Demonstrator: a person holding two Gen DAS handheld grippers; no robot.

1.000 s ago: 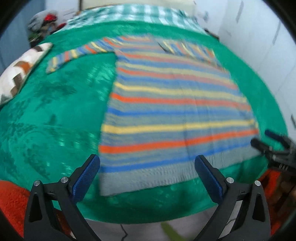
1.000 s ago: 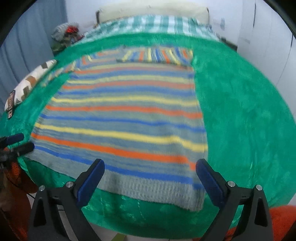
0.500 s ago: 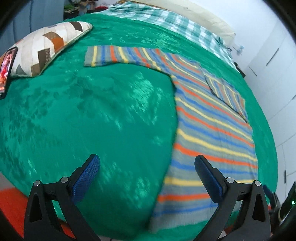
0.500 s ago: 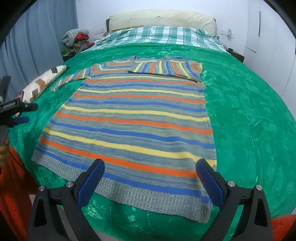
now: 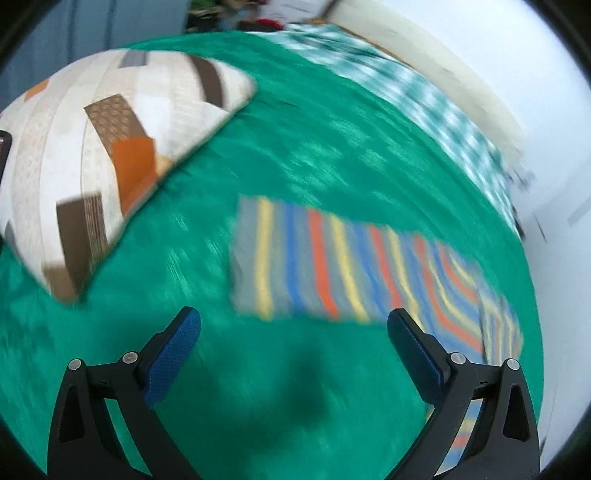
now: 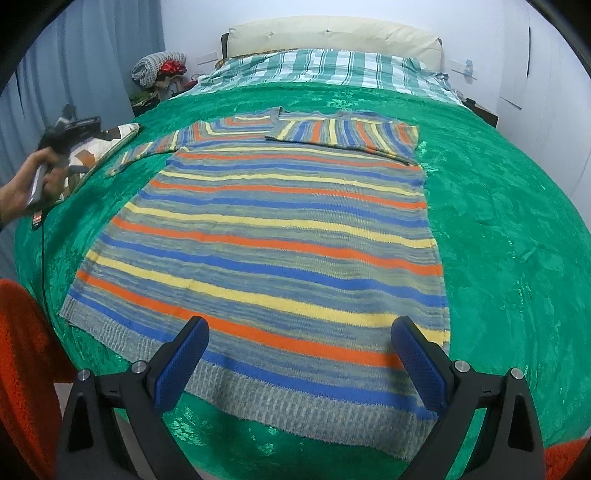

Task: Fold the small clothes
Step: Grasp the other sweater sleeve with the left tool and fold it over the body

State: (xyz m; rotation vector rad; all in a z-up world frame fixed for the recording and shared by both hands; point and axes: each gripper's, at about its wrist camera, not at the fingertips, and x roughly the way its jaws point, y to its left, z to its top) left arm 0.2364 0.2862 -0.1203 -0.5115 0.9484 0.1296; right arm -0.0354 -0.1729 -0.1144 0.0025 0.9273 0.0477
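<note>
A striped knit sweater (image 6: 280, 236) in grey, blue, orange and yellow lies flat on a green bedspread (image 6: 509, 221). Its right sleeve (image 6: 343, 134) is folded across the chest. Its left sleeve (image 5: 317, 266) stretches out flat towards a pillow. My left gripper (image 5: 293, 325) is open and empty, just above the bedspread in front of that sleeve's cuff; it also shows in the right wrist view (image 6: 70, 129), held in a hand. My right gripper (image 6: 299, 332) is open and empty over the sweater's hem.
A patchwork pillow (image 5: 96, 162) lies left of the outstretched sleeve. A green checked blanket (image 6: 332, 68) and a cream headboard (image 6: 332, 35) are at the far end. An orange cloth (image 6: 26, 350) hangs at the bed's near left corner. White walls stand to the right.
My left gripper has swung left from the hem and moved up the bed to the outstretched sleeve's cuff. My right gripper has stayed by the hem, drawing back slightly.
</note>
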